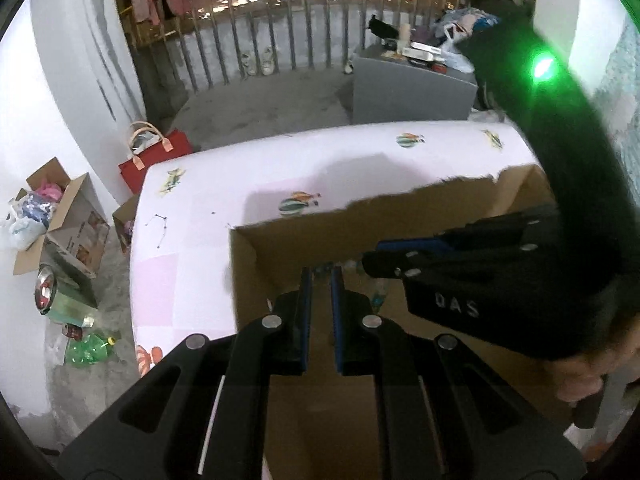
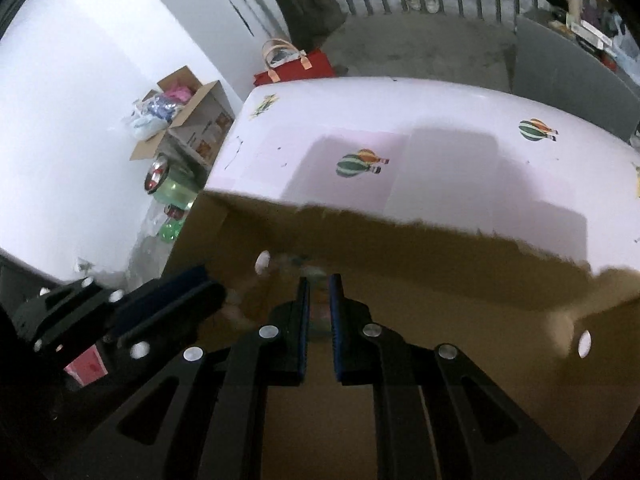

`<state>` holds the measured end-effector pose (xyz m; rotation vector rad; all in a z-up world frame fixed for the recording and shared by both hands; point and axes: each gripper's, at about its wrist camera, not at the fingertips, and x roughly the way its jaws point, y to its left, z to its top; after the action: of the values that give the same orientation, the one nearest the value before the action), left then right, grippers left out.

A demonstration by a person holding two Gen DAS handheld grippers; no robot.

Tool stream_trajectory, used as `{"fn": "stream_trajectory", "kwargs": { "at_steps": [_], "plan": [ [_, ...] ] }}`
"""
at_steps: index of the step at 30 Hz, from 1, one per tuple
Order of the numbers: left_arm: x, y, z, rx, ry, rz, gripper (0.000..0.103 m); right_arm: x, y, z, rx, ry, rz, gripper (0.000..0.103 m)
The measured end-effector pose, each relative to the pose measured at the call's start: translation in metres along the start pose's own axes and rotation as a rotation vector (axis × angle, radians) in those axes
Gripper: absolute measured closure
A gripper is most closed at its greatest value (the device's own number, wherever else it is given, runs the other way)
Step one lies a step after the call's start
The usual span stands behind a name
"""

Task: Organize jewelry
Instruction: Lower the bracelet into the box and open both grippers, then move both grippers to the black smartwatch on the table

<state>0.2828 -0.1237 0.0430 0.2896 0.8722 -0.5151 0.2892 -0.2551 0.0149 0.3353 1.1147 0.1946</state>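
1. The jewelry (image 1: 326, 270) sits low inside the cardboard box (image 1: 280, 256), a blurred cluster of small pale and greenish pieces just past the fingertips; single items cannot be told apart. In the right wrist view it shows as the same smear (image 2: 304, 266) at 12 o'clock from the fingers.
2. Judged from its size, it will be light, slippery and easily tangled or dropped; a gentle pinch across one piece, at a clasp or thicker part, looks safest.
3. The left gripper (image 1: 321, 276) has its fingers drawn close with a narrow gap; whether anything lies between them cannot be told.
4. The right gripper (image 2: 319, 280) is likewise nearly closed, with something pale and blurred in the gap; a hold cannot be confirmed.
5. Each gripper crowds the other inside the box: the right one enters at 3 o'clock in the left view.
6. The torn box wall (image 2: 440, 240) stands ahead on the pink worktop (image 1: 224, 184) with its balloon prints (image 2: 360, 164).
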Motion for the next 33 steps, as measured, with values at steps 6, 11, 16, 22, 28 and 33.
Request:
{"fn": "stream_trajectory", "kwargs": {
  "at_steps": [6,11,16,22,28,33],
  "plan": [
    [-0.022,0.020,-0.001,-0.053,-0.071,0.026,0.092,0.000,-0.003,0.003,-0.016,-0.033,-0.029,0.092],
    [-0.055,0.038,-0.013,-0.110,-0.135,0.036,0.086,-0.045,0.007,-0.004,-0.045,-0.142,-0.032,0.079],
    [-0.107,0.046,-0.044,-0.126,-0.229,0.043,0.079,-0.116,0.031,-0.043,-0.147,-0.308,-0.047,0.067],
    [-0.160,0.046,-0.109,-0.141,-0.311,-0.002,0.066,-0.182,0.036,-0.132,-0.180,-0.446,-0.037,0.061],
    [-0.161,0.025,-0.180,-0.153,-0.265,-0.111,0.049,-0.165,0.025,-0.222,-0.137,-0.407,-0.051,0.061],
    [-0.120,-0.005,-0.222,-0.169,-0.139,-0.170,0.048,-0.119,0.028,-0.267,-0.107,-0.322,-0.070,0.061]
  ]
}}
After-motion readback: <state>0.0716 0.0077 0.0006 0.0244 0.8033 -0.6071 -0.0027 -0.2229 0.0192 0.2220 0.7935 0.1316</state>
